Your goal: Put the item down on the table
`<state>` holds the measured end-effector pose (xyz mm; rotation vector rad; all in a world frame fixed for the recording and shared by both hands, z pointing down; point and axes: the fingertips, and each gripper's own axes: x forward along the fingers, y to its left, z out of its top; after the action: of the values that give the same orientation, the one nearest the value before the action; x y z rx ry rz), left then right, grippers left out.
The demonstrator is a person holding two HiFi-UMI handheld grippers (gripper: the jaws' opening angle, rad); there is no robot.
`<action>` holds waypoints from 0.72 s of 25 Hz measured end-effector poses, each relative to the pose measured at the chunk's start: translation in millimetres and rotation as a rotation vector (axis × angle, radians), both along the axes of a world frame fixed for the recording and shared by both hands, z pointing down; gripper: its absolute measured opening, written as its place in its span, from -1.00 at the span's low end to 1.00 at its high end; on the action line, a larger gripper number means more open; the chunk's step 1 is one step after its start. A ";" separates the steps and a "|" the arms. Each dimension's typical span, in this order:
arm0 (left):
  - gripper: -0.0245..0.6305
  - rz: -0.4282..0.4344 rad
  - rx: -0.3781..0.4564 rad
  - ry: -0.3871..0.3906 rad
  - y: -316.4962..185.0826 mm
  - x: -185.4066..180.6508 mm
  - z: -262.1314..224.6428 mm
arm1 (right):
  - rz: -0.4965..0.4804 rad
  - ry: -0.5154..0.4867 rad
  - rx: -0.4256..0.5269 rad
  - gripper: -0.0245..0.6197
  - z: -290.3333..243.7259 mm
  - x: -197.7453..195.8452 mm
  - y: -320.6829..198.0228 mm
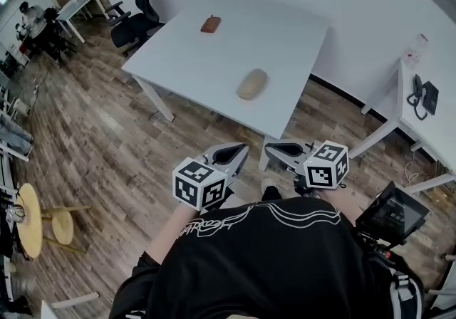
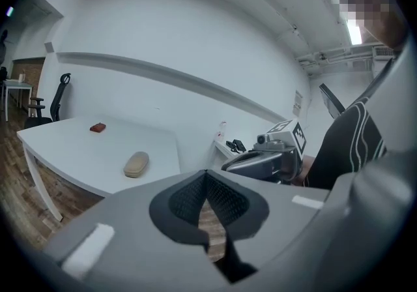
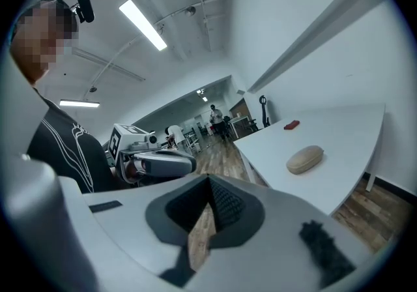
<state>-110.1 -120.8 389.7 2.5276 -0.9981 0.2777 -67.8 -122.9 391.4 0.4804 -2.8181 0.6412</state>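
A tan oblong case [image 1: 252, 84] lies on the white table [image 1: 178, 61], near its front edge. A small reddish-brown item [image 1: 211, 23] lies further back. Both grippers hang in front of the person's chest, short of the table and over the wood floor. My left gripper [image 1: 239, 151] is shut with nothing in it; its tips meet in the left gripper view [image 2: 206, 175]. My right gripper [image 1: 275, 148] is likewise shut and empty [image 3: 210, 180]. The case [image 2: 136, 164] [image 3: 305, 159] lies well beyond both sets of jaws. Each gripper sees the other beside it.
A black office chair [image 1: 139, 18] stands at the table's far left corner. A white side desk with a telephone [image 1: 425, 97] is at the right, a small screen [image 1: 393, 214] below it. Round wooden stools [image 1: 32, 218] stand at the left. A person sits at a far desk [image 1: 32, 22].
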 end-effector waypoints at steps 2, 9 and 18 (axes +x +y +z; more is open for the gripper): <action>-0.91 -0.002 0.005 0.005 -0.4 0.9 -1.7 | 0.003 0.003 0.001 -0.91 -1.0 1.8 0.6; -0.91 0.038 0.022 0.027 5.2 9.4 -4.3 | 0.009 0.005 -0.008 -0.91 0.2 5.8 3.9; -0.91 0.052 0.016 0.021 8.4 16.9 5.7 | 0.016 0.012 -0.038 -0.91 14.4 11.1 8.8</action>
<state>-93.2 -112.4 395.4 2.5680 -0.9310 0.2587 -56.7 -114.1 405.9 0.4994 -2.7882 0.6908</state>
